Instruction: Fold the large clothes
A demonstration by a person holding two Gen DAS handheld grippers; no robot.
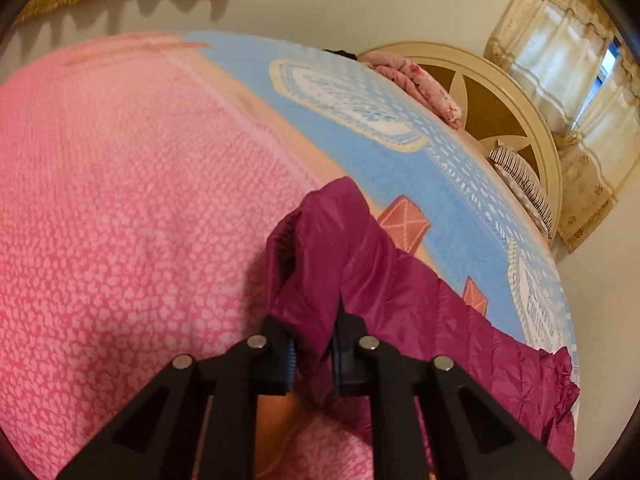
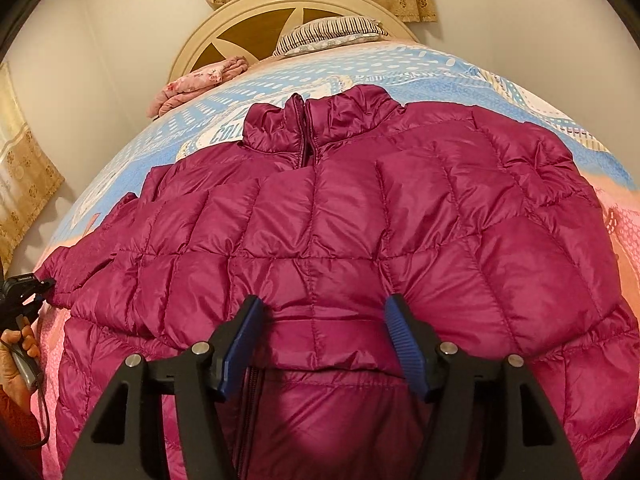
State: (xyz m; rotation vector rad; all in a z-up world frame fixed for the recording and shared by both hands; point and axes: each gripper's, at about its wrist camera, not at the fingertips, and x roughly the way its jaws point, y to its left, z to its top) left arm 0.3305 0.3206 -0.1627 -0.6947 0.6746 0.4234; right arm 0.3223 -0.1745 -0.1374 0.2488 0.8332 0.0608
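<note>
On the far left a hand (image 2: pixel 16 354) holds the left gripper (image 1: pixel 314 364). This gripper is pinched tight on the end of a sleeve (image 1: pixel 320 248) of the jacket (image 2: pixel 340 220). The sleeve end is lifted a little above a pink blanket (image 1: pixel 120 200) on the bed (image 2: pixel 420 68).

In the middle, the dark pink puffy jacket lies spread out flat on the bed, front side up. Its collar (image 2: pixel 320 120) points to the headboard (image 2: pixel 256 20), and its zipper (image 2: pixel 306 144) runs down the front. One sleeve is folded across the chest.

The right gripper (image 2: pixel 324 344) hangs just above the lower part of the jacket. Its blue pads (image 2: pixel 240 344) are wide apart and it holds nothing.

Far back, folded pink cloth (image 2: pixel 196 84) sits on the left and a striped pillow (image 2: pixel 328 32) on the right, both by the headboard.
</note>
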